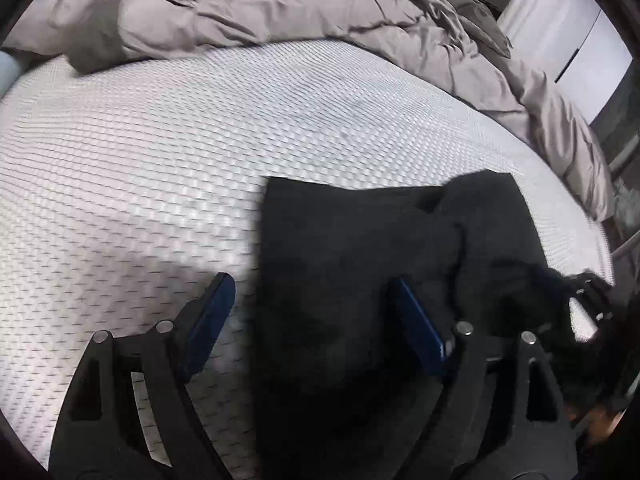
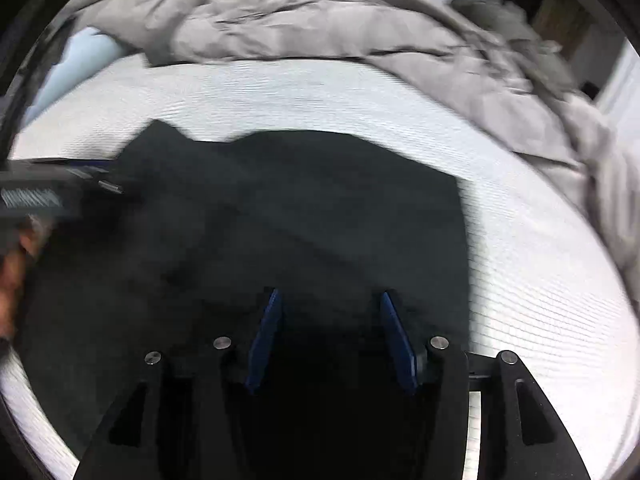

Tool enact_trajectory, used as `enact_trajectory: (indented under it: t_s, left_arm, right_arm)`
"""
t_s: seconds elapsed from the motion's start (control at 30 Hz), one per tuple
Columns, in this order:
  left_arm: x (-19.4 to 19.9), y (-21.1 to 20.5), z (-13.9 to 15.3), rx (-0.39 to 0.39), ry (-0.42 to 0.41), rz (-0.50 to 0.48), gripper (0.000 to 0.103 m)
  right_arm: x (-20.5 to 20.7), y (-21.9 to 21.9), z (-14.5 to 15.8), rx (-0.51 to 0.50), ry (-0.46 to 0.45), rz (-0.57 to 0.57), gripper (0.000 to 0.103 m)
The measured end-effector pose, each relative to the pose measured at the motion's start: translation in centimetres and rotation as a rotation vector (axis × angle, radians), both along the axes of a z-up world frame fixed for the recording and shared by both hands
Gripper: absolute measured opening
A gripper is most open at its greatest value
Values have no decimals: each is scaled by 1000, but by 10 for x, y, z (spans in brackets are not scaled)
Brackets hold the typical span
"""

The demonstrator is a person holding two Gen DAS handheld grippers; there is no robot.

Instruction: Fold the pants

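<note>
Your left gripper (image 1: 310,312) has its two blue-padded fingers (image 1: 212,312) spread wide. One finger hangs over the bare mattress (image 1: 160,152), the other over the black pants (image 1: 352,240), so the left edge of the fabric runs up between them. Neither pad presses on cloth; nothing is gripped.

Your right gripper (image 2: 328,320) has its two fingers (image 2: 266,336) partly apart, both over the pants (image 2: 300,208). The gap between them shows only dark fabric below, and no fold is pinched.

There is one pair of pants, lying on the white textured mattress (image 2: 540,280). In the left wrist view it fills the area from 3 to 6 o'clock; in the right wrist view it spreads from the centre out to 9 o'clock. One rumpled grey duvet (image 1: 260,4) is heaped along the far side of the bed from 10 to 2 o'clock, well apart from the pants.

In the right wrist view your left gripper (image 2: 80,176) shows at 9 o'clock, blurred. No brand, label or writing can be read anywhere.
</note>
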State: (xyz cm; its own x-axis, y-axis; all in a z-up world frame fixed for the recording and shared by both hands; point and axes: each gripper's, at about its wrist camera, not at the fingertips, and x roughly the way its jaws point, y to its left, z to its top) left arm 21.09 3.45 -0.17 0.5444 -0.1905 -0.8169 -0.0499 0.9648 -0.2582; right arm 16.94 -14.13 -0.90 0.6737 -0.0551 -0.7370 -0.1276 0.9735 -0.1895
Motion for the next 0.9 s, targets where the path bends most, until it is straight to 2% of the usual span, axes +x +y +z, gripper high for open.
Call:
enact_trajectory:
  t_s: [0.03,0.1,0.17,0.2,0.27,0.33,0.37,0.43,0.53,0.63,0.7,0.9]
  left_arm:
    - [-5,2,3,25,-5,11,81]
    - [-19,6,12,33,-9,16,73]
    - [-39,11,22,5,-43,2,72]
    - [-51,10,27,-2,-63,-3,72]
    - [-74,1,33,9,-104,-41,72]
    - [-87,-14,37,40,-120,-80,72]
    - [-89,-24,37,51,-121,-110,72]
    - [-93,-43,30,78,-108,-175,72]
    - [-91,-56,17,147,-77,-198,74]
    - [-90,-58,17,135,-76,-190,76]
    - [-91,-57,16,128,-72,-185,77]
    - [-90,-60,13,141,-76,-195,77]
  right_arm:
    - [-8,-13,2,70,-5,39,50]
    - [-31,-41,13,213,-99,93,51]
    - [-49,-68,17,292,-131,63,55]
    - [-58,-89,18,371,-136,30,55]
    - [-70,-125,10,573,-86,-21,55]
    - [-74,-143,-2,725,-22,-24,55]
    - [-74,-144,-4,757,-17,-8,55]
    - [-74,-138,-4,780,-12,35,55]
    - [-75,-125,-3,798,-6,71,55]
    - [-71,-118,4,778,-14,67,55]
    - [-71,-120,6,814,-28,64,55]
    - [-62,-114,1,809,15,71,55]
